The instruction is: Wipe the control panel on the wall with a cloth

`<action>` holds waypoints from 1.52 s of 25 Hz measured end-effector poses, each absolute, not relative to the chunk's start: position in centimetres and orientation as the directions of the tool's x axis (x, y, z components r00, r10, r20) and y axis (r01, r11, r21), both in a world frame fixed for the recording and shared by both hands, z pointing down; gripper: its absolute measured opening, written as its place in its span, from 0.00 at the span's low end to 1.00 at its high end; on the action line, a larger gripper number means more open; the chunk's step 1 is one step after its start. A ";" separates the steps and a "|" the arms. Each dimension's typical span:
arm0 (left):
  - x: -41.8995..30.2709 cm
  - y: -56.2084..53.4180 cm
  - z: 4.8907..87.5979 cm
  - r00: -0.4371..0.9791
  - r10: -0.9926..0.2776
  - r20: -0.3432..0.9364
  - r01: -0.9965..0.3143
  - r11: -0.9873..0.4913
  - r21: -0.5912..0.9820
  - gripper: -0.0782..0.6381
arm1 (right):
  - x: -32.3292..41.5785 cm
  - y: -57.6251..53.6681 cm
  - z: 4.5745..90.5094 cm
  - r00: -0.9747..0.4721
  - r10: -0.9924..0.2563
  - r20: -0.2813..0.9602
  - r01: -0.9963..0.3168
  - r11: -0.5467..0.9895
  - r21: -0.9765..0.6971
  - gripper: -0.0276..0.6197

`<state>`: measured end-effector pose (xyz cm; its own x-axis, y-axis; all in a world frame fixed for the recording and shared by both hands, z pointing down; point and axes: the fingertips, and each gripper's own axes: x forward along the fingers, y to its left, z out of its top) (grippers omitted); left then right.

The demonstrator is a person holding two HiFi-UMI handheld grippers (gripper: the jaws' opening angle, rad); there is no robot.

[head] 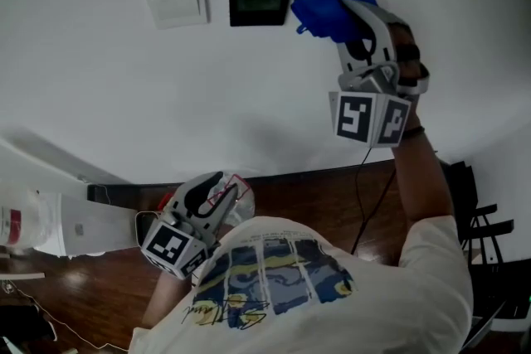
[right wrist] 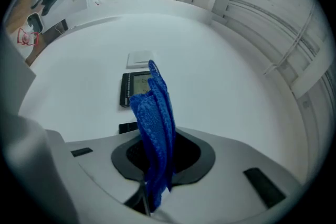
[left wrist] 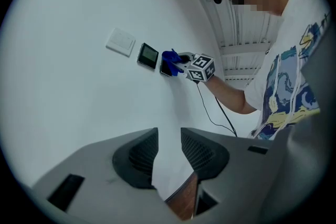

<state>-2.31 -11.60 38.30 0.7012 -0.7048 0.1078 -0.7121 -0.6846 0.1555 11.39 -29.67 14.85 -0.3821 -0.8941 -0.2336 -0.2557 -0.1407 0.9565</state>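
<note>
On the white wall a dark control panel [head: 260,2] [left wrist: 148,55] [right wrist: 134,87] with a lit screen sits just right of a white switch plate [head: 176,2] [left wrist: 121,42] [right wrist: 139,59]. My right gripper [head: 338,19] [right wrist: 157,157] is raised to the wall, shut on a blue cloth [head: 328,11] [left wrist: 171,62] [right wrist: 155,118]. The cloth bunches against the wall just right of the panel. A second dark plate [right wrist: 128,127] peeks out beside the cloth. My left gripper [head: 217,193] [left wrist: 168,152] hangs low by the person's chest, open and holding nothing.
A thin black cable [head: 362,199] [left wrist: 210,110] hangs from the right gripper. Dark baseboard and wooden floor [head: 323,195] lie below the wall. A white unit [head: 58,220] stands at lower left, a black frame [head: 474,215] at right.
</note>
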 end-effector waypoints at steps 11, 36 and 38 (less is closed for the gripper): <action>-3.0 -10.9 38.4 0.685 -0.719 0.118 -0.728 -0.668 0.154 0.27 | 10.4 -30.6 24.3 -0.393 -0.918 -0.056 -0.233 0.040 0.972 0.17; -3.5 -9.8 39.4 0.683 -0.719 0.128 -0.730 -0.662 0.170 0.27 | 11.4 -30.1 19.6 -0.389 -0.910 -0.144 -0.248 -0.047 0.968 0.18; -3.4 -9.7 39.6 0.685 -0.716 0.135 -0.727 -0.664 0.175 0.27 | 11.2 -30.3 22.0 -0.391 -0.914 -0.107 -0.241 -0.011 0.970 0.18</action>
<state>-3.40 -9.68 39.56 0.6853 -0.7157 0.1345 -0.7273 -0.6635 0.1754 11.24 -30.28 21.96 -0.3906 -0.9143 -0.1069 -0.2410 -0.0105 0.9705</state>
